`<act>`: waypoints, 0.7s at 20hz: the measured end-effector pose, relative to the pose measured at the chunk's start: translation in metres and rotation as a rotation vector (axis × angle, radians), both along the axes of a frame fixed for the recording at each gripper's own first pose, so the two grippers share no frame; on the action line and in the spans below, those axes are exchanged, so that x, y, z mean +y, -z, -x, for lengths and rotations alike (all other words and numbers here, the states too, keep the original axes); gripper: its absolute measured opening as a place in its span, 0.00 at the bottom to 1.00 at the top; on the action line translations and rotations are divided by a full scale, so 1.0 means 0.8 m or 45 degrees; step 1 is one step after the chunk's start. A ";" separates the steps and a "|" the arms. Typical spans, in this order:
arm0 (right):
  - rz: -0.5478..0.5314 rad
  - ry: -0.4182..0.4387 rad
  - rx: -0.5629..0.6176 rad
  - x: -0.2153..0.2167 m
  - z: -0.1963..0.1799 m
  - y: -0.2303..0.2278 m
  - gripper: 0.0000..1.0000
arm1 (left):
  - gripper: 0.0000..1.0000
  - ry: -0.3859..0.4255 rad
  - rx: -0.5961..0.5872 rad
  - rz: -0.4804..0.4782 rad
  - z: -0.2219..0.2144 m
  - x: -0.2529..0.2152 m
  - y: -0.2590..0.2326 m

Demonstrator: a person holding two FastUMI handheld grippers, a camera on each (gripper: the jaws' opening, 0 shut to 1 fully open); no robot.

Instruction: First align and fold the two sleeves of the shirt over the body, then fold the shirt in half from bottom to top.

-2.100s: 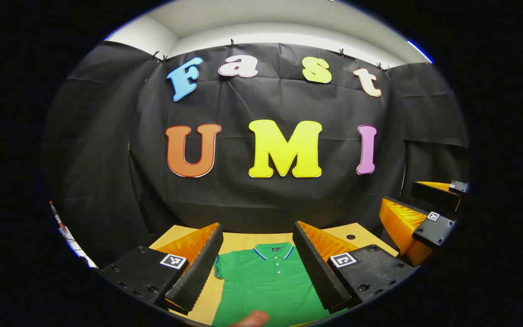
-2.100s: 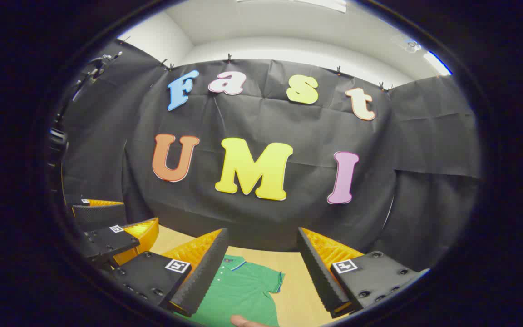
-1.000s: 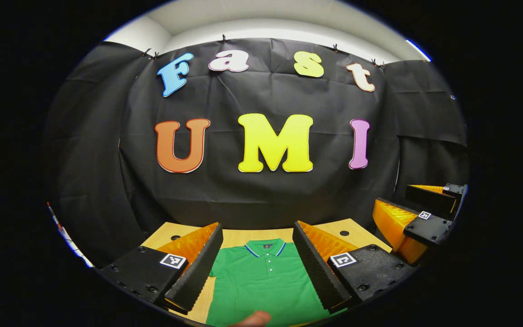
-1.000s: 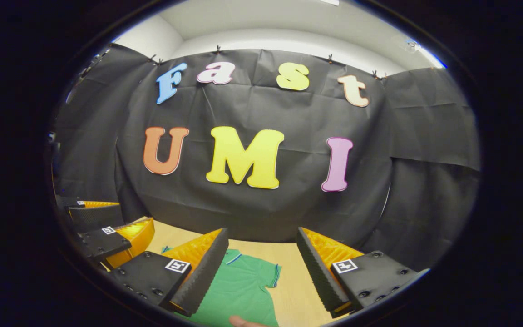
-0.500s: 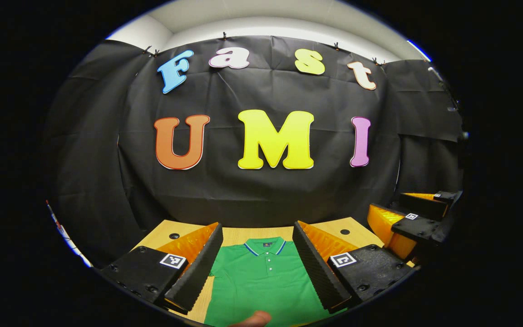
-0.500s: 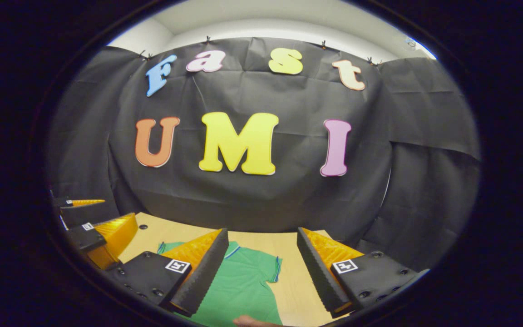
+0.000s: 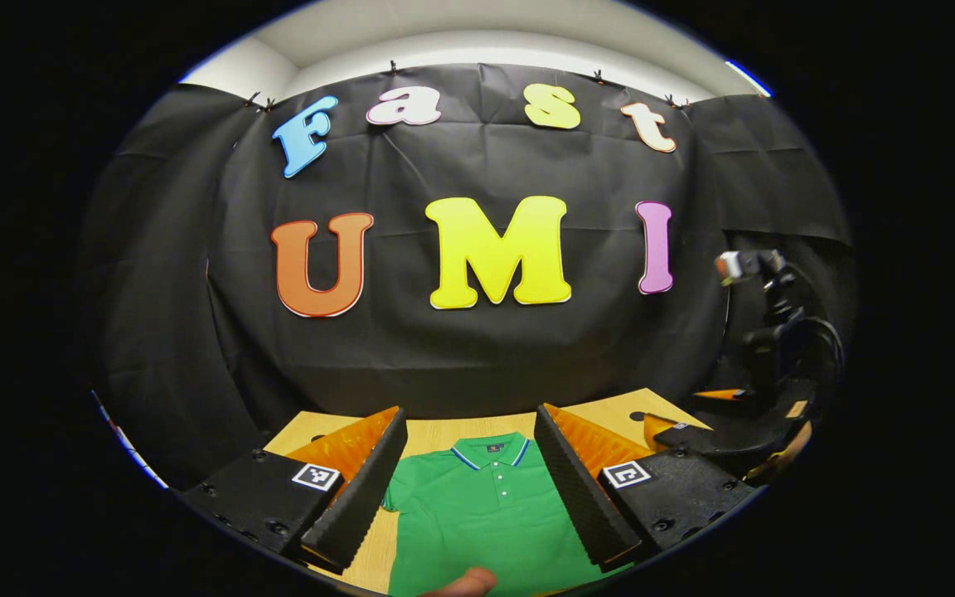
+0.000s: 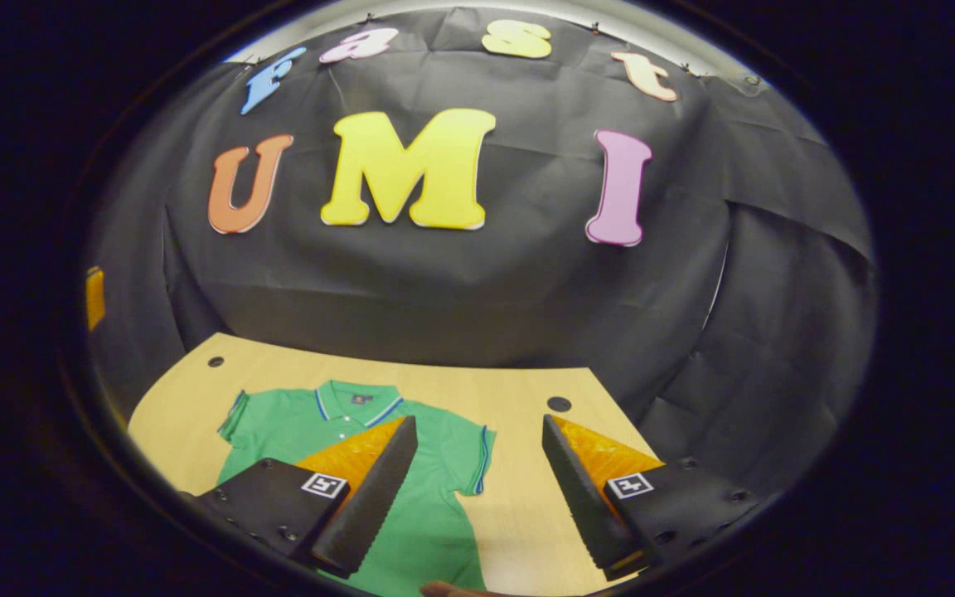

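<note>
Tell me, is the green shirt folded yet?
Not yet. The green shirt lies flat on the wooden table, collar up, and both sleeves stick out to the sides. Nothing looks folded. The right tool is open above the sleeve on that side, and the left tool is open over the chest. Left to do: both sleeves in, then bottom up to the top.

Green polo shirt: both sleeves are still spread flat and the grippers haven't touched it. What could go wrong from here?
The green polo shirt lies flat on the table, so the open right gripper may scrape wood or pinch both layers. The left gripper hangs over the body, not a sleeve; uneven grasps could skew the fold.
</note>
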State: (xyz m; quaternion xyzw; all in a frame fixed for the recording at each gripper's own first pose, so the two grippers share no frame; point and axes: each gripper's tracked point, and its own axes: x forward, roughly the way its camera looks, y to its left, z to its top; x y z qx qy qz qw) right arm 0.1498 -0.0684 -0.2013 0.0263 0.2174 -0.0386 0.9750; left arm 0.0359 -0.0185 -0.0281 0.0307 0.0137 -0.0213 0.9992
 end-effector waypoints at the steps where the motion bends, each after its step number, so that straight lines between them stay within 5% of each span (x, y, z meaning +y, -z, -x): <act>1: -0.010 -0.010 0.042 0.001 -0.015 0.019 0.99 | 0.99 -0.006 0.005 0.006 -0.003 0.000 0.000; 11: -0.041 0.020 0.406 -0.015 -0.125 0.203 0.99 | 0.99 -0.169 0.113 -0.004 0.005 0.036 0.040; 14: -0.043 0.051 0.462 -0.021 -0.142 0.235 0.99 | 0.99 -0.191 0.081 -0.095 0.010 0.041 0.035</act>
